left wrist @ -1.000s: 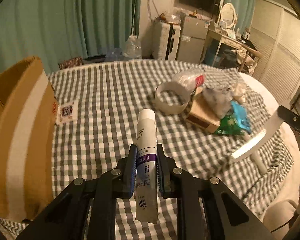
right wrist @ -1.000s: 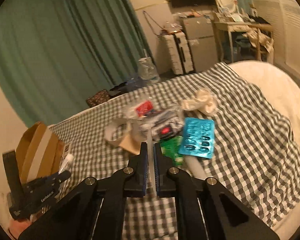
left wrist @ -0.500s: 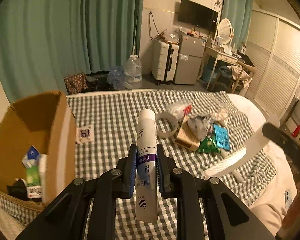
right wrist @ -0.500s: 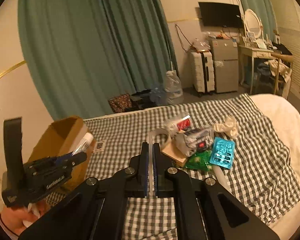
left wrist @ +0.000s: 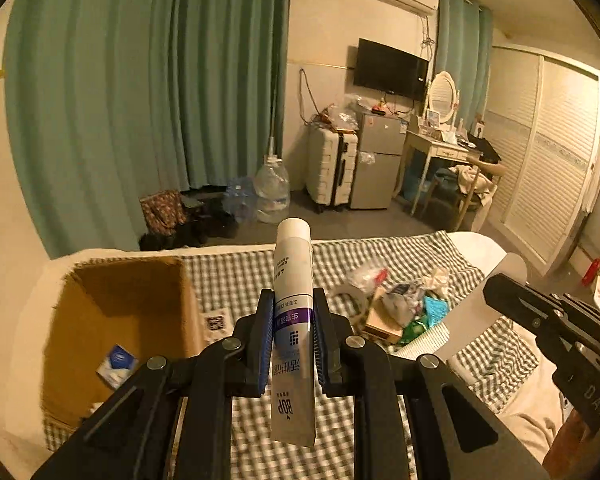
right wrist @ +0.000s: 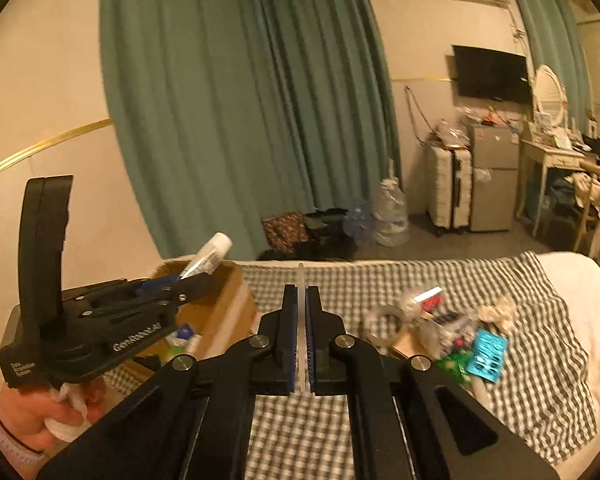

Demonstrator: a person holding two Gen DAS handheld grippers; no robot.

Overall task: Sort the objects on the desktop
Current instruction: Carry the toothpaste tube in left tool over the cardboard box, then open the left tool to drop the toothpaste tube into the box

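Observation:
My left gripper (left wrist: 291,300) is shut on a white tube with a purple label (left wrist: 294,264), cap pointing forward. It is held high, just right of an open cardboard box (left wrist: 132,308). The right wrist view shows that left gripper (right wrist: 172,280) with the tube (right wrist: 212,254) above the box (right wrist: 220,308). My right gripper (right wrist: 301,296) is shut on a thin white comb (right wrist: 300,276), seen edge-on. From the left wrist view the comb (left wrist: 476,308) slants down from the right gripper (left wrist: 496,284), its teeth low.
A pile lies on the checked cloth (right wrist: 380,280): a tape roll (right wrist: 382,324), plastic bags, a blue blister pack (right wrist: 487,354), a green packet and a brown box. The cardboard box holds several small packs. Beyond the bed stand curtains, a water jug and a suitcase.
Both grippers have risen well above the bed with the tube and comb still held. The box's inside has come into view, and the left gripper now hangs near its rim.

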